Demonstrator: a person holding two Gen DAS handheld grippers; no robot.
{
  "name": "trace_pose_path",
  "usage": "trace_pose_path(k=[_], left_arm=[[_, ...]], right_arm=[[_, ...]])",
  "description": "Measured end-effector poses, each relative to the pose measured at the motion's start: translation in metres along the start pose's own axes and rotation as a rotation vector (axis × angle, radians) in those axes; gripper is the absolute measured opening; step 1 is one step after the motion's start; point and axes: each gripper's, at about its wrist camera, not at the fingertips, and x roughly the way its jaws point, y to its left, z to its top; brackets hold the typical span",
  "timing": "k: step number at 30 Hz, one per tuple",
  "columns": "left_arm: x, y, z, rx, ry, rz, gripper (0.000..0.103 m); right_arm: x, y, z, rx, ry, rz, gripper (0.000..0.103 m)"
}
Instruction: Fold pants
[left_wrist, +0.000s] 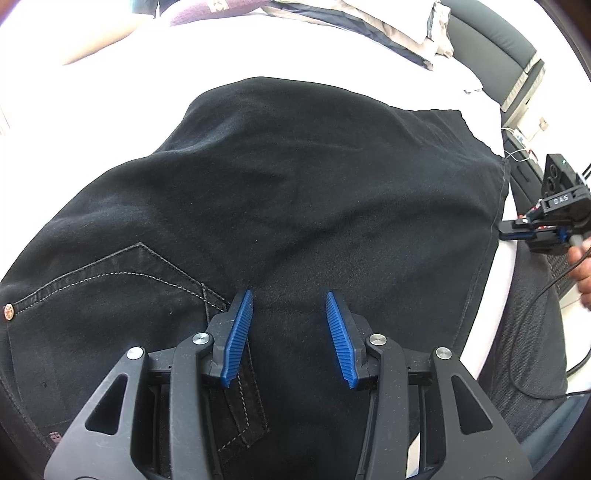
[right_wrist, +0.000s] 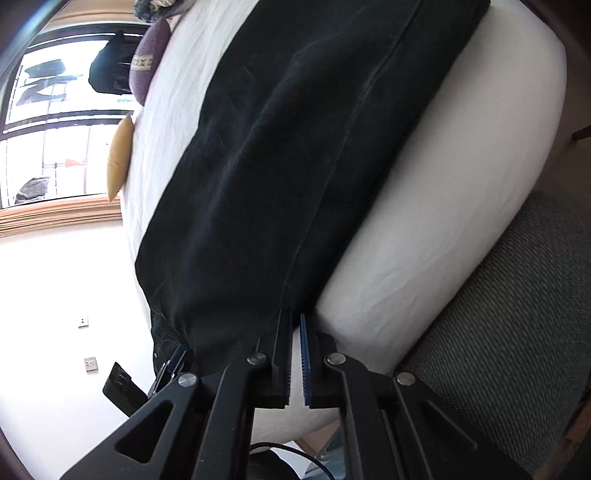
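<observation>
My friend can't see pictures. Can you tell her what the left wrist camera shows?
The left gripper hovers open over black pants spread on a white bed, a stitched back pocket at the left. The right gripper is at the pants' right edge.

A bed w/ a white sheet (left_wrist: 332, 55) is seen across the top of the left wrist view; beige-and-dark bedding (left_wrist: 388, 29) is piled at upper right beside a dark padded headboard (left_wrist: 491, 44). In the right wrist view, a large window (right_wrist: 48, 122) w/ strong daylight is shown at upper left, a purple cushion (right_wrist: 147, 62) and a yellow cushion (right_wrist: 119, 158) lying near it. White wall w/ two sockets (right_wrist: 86, 343) is seen lower left; grey woven upholstery (right_wrist: 517, 295) at lower right.
</observation>
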Motion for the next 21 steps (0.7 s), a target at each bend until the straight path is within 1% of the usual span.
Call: trace_pose_path(k=[1,2,3,4,5,6,7,8,10,11,12,13,14,15,16,17,18,19,20,21], left_arm=[[0.0,0.001,0.0,-0.008,-0.003,-0.008,0.04],[-0.001,0.002,-0.001,-0.016,-0.006,-0.015,0.04],[-0.001,0.003,-0.001,-0.02,-0.007,-0.018,0.04],[-0.001,0.003,0.0,-0.021,-0.005,-0.018,0.04],[-0.002,0.003,0.0,-0.024,-0.003,-0.015,0.04],[-0.003,0.002,0.002,-0.027,-0.003,-0.012,0.041],[-0.004,0.001,0.003,-0.03,-0.003,-0.01,0.041],[-0.004,0.002,0.003,-0.03,-0.002,-0.008,0.041],[-0.003,0.003,0.002,-0.032,-0.003,-0.01,0.041],[-0.003,0.004,0.001,-0.035,-0.006,-0.016,0.041],[-0.003,0.004,-0.001,-0.038,-0.009,-0.023,0.041],[-0.004,0.007,-0.002,-0.041,-0.01,-0.029,0.041],[-0.005,0.009,-0.003,-0.045,-0.012,-0.036,0.041],[-0.005,0.01,-0.003,-0.05,-0.015,-0.043,0.041],[-0.005,0.012,-0.005,-0.054,-0.018,-0.05,0.041],[-0.005,0.014,-0.006,-0.056,-0.022,-0.055,0.041],[-0.005,0.015,-0.007,-0.058,-0.029,-0.059,0.041],[-0.006,0.016,-0.008,-0.061,-0.034,-0.063,0.041],[-0.006,0.018,-0.009,-0.064,-0.038,-0.065,0.041],[-0.007,0.018,-0.009,-0.067,-0.041,-0.066,0.041]], right_arm=[[-0.008,0.009,-0.001,-0.037,-0.009,-0.049,0.01],[-0.02,0.021,-0.001,-0.099,-0.037,-0.1,0.013],[-0.031,0.033,-0.002,-0.147,-0.067,-0.132,0.014],[-0.041,0.046,0.0,-0.191,-0.094,-0.121,0.014],[-0.049,0.062,0.002,-0.246,-0.115,-0.075,0.014],[-0.051,0.08,0.004,-0.305,-0.123,-0.024,0.016],[-0.048,0.098,0.006,-0.362,-0.113,0.017,0.019],[-0.038,0.116,0.009,-0.417,-0.091,0.058,0.023],[-0.006,0.146,0.017,-0.5,-0.033,0.163,0.025],[0.017,0.158,0.023,-0.52,0.015,0.207,0.025],[0.039,0.166,0.028,-0.519,0.056,0.228,0.026],[0.061,0.173,0.033,-0.514,0.096,0.239,0.026],[0.082,0.175,0.039,-0.513,0.137,0.244,0.029],[0.1,0.174,0.047,-0.521,0.141,0.211,0.034],[0.111,0.168,0.057,-0.519,0.109,0.134,0.034],[0.118,0.155,0.071,-0.476,0.085,0.095,0.015],[0.119,0.138,0.086,-0.401,0.075,0.152,0.0],[0.114,0.123,0.099,-0.34,0.028,0.175,0.0],[0.102,0.11,0.107,-0.285,-0.05,0.167,0.0],[0.09,0.106,0.109,-0.266,-0.113,0.143,0.001]])
